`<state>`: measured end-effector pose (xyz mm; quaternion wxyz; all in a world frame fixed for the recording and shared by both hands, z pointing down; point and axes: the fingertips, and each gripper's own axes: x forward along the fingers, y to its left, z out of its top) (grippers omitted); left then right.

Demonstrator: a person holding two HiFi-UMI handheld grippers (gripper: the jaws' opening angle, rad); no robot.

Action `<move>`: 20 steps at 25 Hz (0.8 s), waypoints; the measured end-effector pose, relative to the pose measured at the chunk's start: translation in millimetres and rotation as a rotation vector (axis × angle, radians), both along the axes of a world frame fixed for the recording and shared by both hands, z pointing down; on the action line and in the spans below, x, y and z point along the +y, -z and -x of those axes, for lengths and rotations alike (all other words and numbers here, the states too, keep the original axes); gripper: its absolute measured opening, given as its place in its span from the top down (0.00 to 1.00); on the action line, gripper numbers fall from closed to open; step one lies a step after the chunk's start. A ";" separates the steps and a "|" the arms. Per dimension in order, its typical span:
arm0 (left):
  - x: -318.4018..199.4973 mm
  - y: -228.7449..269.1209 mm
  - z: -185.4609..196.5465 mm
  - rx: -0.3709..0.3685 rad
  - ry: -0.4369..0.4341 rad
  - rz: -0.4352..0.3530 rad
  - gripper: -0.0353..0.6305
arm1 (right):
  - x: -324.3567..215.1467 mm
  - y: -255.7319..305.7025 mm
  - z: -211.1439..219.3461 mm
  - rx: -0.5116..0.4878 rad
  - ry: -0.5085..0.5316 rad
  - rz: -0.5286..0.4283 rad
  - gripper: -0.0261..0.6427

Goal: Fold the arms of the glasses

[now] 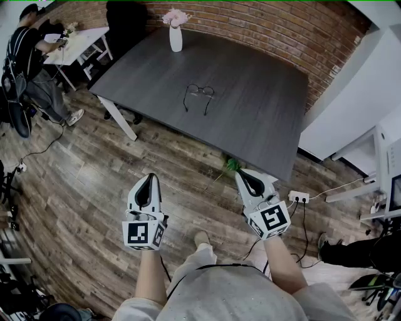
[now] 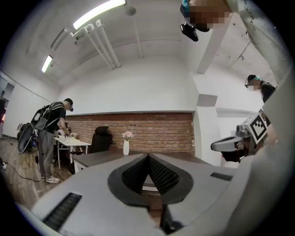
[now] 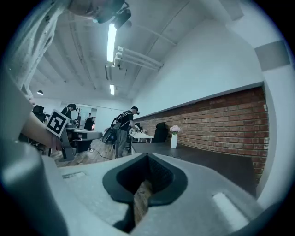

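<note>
The task is judged to be at its very start, with nothing yet reached for. In the lower half of the head view the left gripper point(image 1: 150, 178) and the right gripper point(image 1: 242, 175) are held side by side, well apart from each other, above the wooden floor point(image 1: 81, 188) and short of the near edge of the table point(image 1: 263, 125). For the next move, both grippers would have to be carried forward over the table and opened, so that the frame can be steadied by one while an arm is pushed inward by the other. A light touch is likely to be called for, since the arms look thin.

In the left gripper view the ribbed pads point(image 2: 161, 174) are seen brought together at their tips, with nothing caught between them. In the right gripper view the pads point(image 3: 160, 174) are likewise pressed closed, and only floor shows through the slot beneath them. Nothing is held or touched by either gripper.

Further up the head view, the glasses point(image 1: 200, 91) are found lying on the dark tabletop, just above the centre of the frame. Both arms are spread open and pointed toward the near edge. Beyond them, at the far edge of the table near the top of the frame, a white vase point(image 1: 176, 39) with pale flowers point(image 1: 176, 17) is set upright, well apart from the glasses. A brick wall point(image 1: 282, 31) is seen behind it.
</note>
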<state>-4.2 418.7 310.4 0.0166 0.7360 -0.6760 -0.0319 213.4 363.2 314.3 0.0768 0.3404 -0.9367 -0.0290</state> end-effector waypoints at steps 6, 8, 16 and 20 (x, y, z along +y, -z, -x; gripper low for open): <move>-22.6 -4.7 18.2 -0.010 -0.028 -0.001 0.95 | -24.3 -0.3 22.6 -0.031 -0.017 -0.002 0.96; -28.2 -7.1 22.0 -0.011 -0.030 0.003 0.95 | -30.4 -1.9 26.9 -0.036 -0.015 -0.001 0.96; -59.4 -7.9 28.0 0.019 -0.044 -0.008 0.95 | -54.4 -3.7 29.9 -0.067 -0.024 0.003 0.96; -75.2 -4.6 30.1 0.025 -0.051 -0.012 0.95 | -66.5 -6.9 35.2 -0.072 -0.011 0.010 0.96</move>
